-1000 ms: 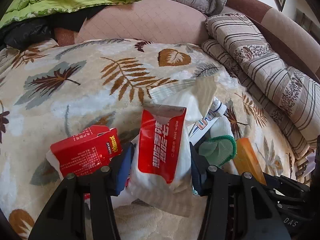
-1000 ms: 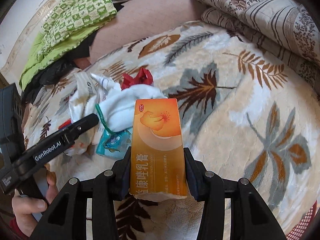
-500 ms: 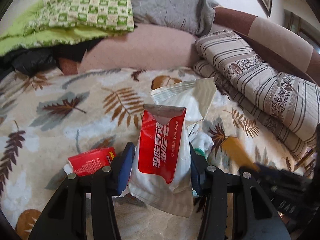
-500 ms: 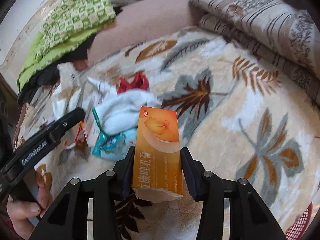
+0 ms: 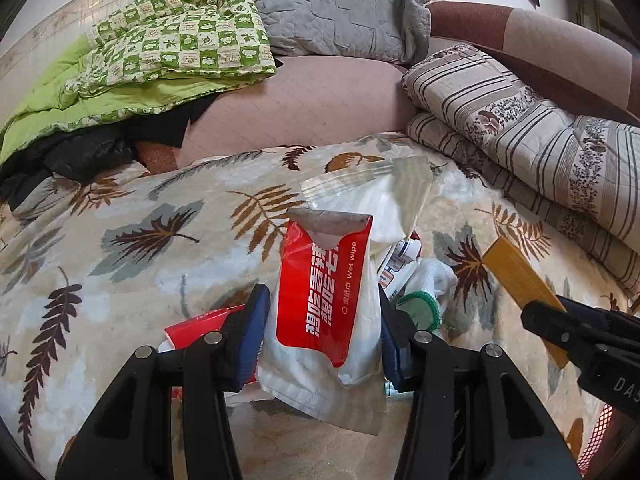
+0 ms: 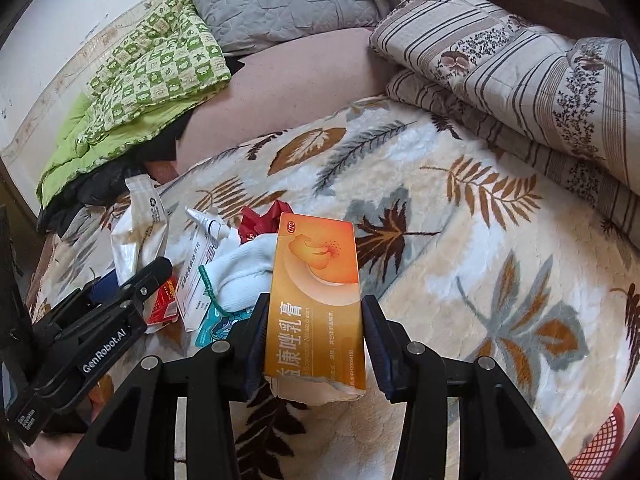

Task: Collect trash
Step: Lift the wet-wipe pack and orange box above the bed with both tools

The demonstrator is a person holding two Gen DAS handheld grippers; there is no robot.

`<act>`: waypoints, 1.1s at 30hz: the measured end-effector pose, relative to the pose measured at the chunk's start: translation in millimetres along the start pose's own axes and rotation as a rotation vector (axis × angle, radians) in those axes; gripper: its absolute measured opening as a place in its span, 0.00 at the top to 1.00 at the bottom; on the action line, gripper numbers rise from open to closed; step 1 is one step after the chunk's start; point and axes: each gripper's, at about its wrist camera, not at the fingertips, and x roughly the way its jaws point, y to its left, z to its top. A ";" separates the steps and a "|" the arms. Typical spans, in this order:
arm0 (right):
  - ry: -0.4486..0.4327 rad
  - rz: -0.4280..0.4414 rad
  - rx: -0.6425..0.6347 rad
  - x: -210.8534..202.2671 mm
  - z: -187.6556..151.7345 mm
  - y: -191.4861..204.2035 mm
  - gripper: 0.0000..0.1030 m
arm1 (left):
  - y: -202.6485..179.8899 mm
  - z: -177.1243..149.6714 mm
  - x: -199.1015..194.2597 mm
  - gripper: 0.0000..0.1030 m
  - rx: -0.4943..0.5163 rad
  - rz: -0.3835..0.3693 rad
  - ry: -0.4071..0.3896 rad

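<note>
A red and white wet wipe packet point(image 5: 326, 304) was clamped between the closed jaws of the left gripper point(image 5: 320, 332) and held upright above the bed. An orange medicine box point(image 6: 316, 300) was pinched in the same way by the right gripper point(image 6: 314, 336), its torn near end hanging just short of the jaws. Under and just beyond the two grippers, a small pile of trash was seen lying on the leaf-patterned blanket point(image 6: 460, 208): a red carton point(image 5: 196, 326) at the near left, a white paper box point(image 6: 198, 276), a white cloth with green trim point(image 6: 240, 276), a teal wrapper point(image 6: 214, 326) and a crumpled red wrapper point(image 6: 260, 218). Two pieces were thus judged to have been picked up, with neither yet dropped off and most of the pile left to be gathered. A red mesh basket point(image 6: 600, 446) was cut off at the near right edge, and whether it was meant for the trash could not be told, nor could anything inside it be seen. The lower parts of the pile were hidden behind the grippers, and the small print on the white box could not be made out. Folded quilts point(image 5: 520, 120) were stacked at the far right.
</note>
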 end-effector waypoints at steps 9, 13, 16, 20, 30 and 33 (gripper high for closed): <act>-0.005 -0.007 0.004 -1.7 -0.2 -2.7 0.53 | -4.2 -0.4 -2.4 0.53 0.031 0.029 -0.018; -0.005 -0.009 0.004 -1.4 0.0 -3.4 0.53 | -6.6 -0.3 -5.4 0.53 0.046 0.038 -0.033; -0.008 -0.011 0.003 -1.5 0.0 -3.6 0.53 | -10.0 -0.6 -7.6 0.53 0.065 0.050 -0.046; -0.007 -0.010 0.001 -1.6 -0.1 -3.5 0.53 | -11.2 -0.2 -8.6 0.53 0.075 0.051 -0.053; -0.010 -0.015 0.002 -2.1 1.8 -6.0 0.53 | -13.5 -0.1 -10.3 0.53 0.087 0.056 -0.061; -0.010 -0.015 0.002 -2.0 1.2 -5.3 0.53 | -14.7 1.1 -10.7 0.53 0.091 0.057 -0.064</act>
